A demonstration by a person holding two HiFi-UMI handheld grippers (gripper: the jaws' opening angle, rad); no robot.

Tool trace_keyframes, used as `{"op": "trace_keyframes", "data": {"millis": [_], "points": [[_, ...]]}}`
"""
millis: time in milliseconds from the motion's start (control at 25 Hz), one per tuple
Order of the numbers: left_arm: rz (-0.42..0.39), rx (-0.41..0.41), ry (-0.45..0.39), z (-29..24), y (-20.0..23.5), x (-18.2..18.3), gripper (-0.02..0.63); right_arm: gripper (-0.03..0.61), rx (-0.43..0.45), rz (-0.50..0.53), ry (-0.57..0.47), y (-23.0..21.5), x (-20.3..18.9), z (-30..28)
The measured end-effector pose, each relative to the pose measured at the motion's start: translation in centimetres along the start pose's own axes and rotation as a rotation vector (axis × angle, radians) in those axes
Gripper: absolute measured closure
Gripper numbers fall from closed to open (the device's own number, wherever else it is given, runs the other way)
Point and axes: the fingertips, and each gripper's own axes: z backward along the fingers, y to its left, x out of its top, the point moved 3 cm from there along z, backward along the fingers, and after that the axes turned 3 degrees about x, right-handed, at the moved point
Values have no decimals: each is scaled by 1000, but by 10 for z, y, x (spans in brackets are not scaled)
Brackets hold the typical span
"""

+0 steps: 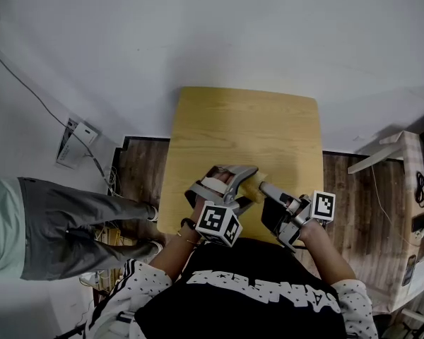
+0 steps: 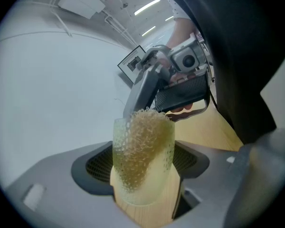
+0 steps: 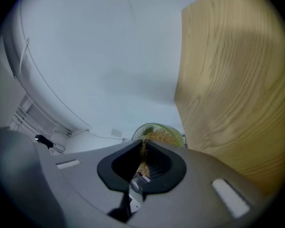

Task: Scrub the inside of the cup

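Lying sideways in left claw (image 2: 143, 177), cup (image 2: 154, 191) opens toward scourer (image 2: 138, 141) in right claw (image 3: 141, 161).

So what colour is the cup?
Pale see-through yellow-green plastic cup with a dotted pattern; clearest in the left gripper view.

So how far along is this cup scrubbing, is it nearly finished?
Already done: the left gripper grips the translucent cup above the wooden table. In hand: the right gripper pinches a mesh scrubber that sits inside the cup, filling much of it. Left: I can't tell how clean it is; the scrubber has yet to come out and the cup to be set down.
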Motion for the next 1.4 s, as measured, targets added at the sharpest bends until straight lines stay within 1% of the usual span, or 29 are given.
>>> {"op": "trace_keyframes", "data": {"millis": [160,400,640,800,840,960,1120,1240,1400], "points": [[18,-14,-1,-4,-2,-1,244,554,-14,1,-18,0,0,5],[73,-43,20,-12,-11,-8,244,554,-51,15,-14,-3,-6,11],[135,-66,15,-18,-18,-14,244,554,-70,12,-14,-7,-10,13],[197,-69,7,-21,-20,-21,244,554,-84,25,-27,-9,-10,15],[209,-67,10,-22,-20,-24,244,554,-101,51,-32,-8,-9,16],[246,-69,21,-25,-21,-34,244,554,-157,172,-20,-4,-5,19],[284,-71,29,-26,-21,-41,244,554,-169,245,-10,4,-1,23],[312,-79,33,-28,-24,-44,244,554,-186,327,-11,11,1,26],[363,-93,22,-31,-28,-49,244,554,-207,425,-44,22,12,29]]}}
